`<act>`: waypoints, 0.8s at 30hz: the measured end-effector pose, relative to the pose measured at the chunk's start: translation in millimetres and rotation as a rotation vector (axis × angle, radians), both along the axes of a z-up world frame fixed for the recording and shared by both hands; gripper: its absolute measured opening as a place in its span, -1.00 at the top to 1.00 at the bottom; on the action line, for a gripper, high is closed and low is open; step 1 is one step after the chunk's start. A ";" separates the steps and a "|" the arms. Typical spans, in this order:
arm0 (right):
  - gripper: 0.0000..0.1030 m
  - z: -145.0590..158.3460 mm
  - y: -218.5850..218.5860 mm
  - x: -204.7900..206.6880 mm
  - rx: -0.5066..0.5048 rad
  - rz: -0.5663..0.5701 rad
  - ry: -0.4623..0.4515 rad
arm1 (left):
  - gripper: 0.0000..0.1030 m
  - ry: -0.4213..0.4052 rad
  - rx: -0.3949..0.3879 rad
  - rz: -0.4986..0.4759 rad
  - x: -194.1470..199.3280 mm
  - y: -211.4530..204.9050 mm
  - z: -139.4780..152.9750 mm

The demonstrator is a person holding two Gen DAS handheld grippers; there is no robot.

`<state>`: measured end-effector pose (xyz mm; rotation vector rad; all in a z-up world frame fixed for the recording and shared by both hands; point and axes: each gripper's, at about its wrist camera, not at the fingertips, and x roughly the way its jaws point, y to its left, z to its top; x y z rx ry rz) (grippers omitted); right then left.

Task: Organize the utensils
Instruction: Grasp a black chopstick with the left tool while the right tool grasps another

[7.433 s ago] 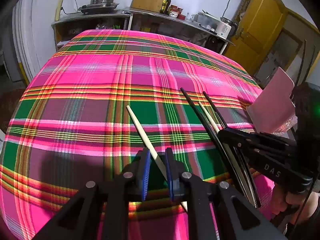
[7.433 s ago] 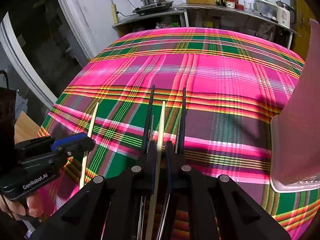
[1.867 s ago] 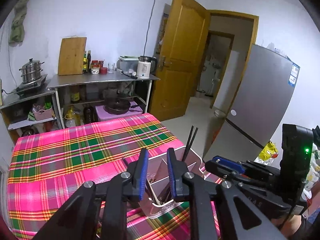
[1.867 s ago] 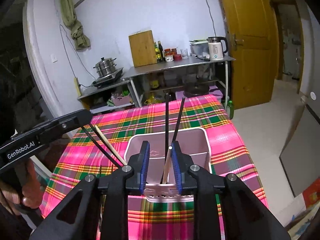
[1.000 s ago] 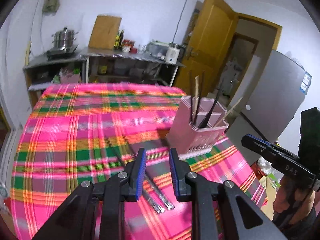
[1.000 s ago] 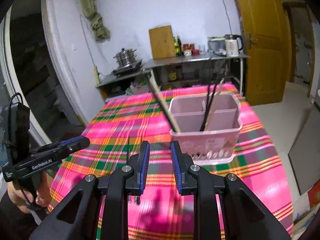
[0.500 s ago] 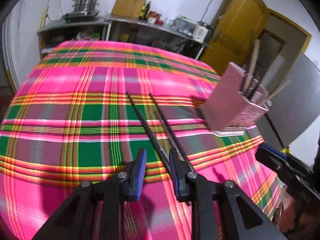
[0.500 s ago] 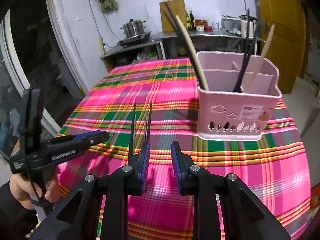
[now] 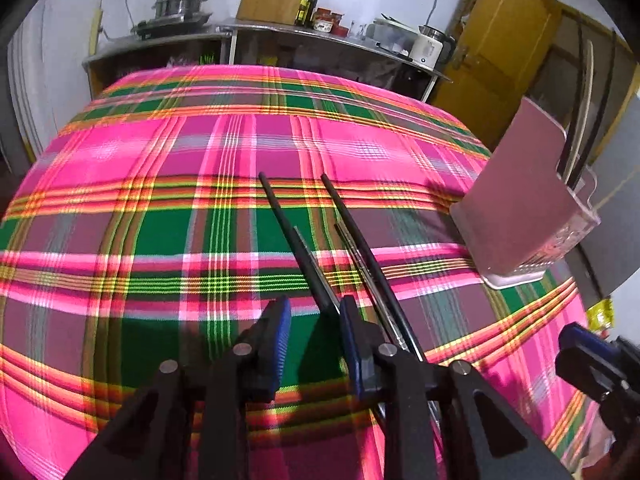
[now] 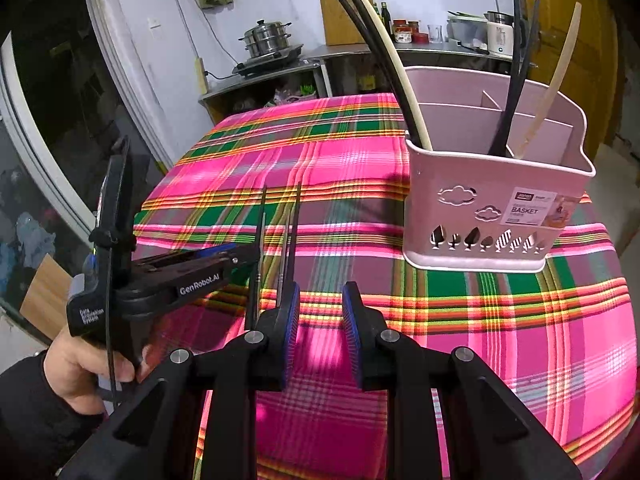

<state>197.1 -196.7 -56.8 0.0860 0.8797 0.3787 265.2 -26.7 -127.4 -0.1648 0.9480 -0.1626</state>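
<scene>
Both grippers now sit lower than before, left gripper (image 9: 313, 340) and right gripper (image 10: 320, 330) released, holding nothing. Two black chopsticks (image 9: 294, 240) plus two thin metal ones (image 9: 362, 260) lie on plaid cloth (image 9: 160, 200) left of the pink plastic basket (image 10: 480, 208), which holds six sticks.

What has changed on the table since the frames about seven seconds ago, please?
The light wooden chopsticks and some black ones went from the cloth into the pink basket. Both the left gripper and right gripper are now open and empty. Two black chopsticks remain on the tablecloth.
</scene>
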 end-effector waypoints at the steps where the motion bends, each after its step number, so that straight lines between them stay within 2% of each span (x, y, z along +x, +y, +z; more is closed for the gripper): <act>1: 0.55 -1.0 0.2 1.0 0.002 -0.001 0.002 | 0.48 -0.007 0.018 -0.002 -0.4 -2.5 1.3; 3: 0.55 -3.6 1.6 4.5 0.007 -0.004 0.006 | 0.48 -0.023 0.040 0.002 -1.9 -5.5 1.8; 5: 0.55 -4.7 1.2 4.4 0.010 -0.004 0.008 | 0.47 -0.027 0.026 0.014 -3.6 -0.8 0.8; 10: 0.55 -4.2 -1.0 2.8 0.013 0.002 0.005 | 0.51 -0.042 0.068 -0.030 -12.4 3.4 0.5; 13: 0.55 -7.6 -0.7 5.0 0.015 0.003 0.011 | 0.67 -0.031 0.073 -0.053 -13.9 14.5 1.1; 21: 0.55 -28.9 29.1 34.2 -0.019 0.042 0.034 | 0.70 0.018 0.091 -0.088 -14.6 46.8 4.4; 24: 0.55 -38.3 42.3 49.7 -0.029 0.056 0.047 | 0.70 0.025 0.063 -0.069 -15.8 61.7 6.0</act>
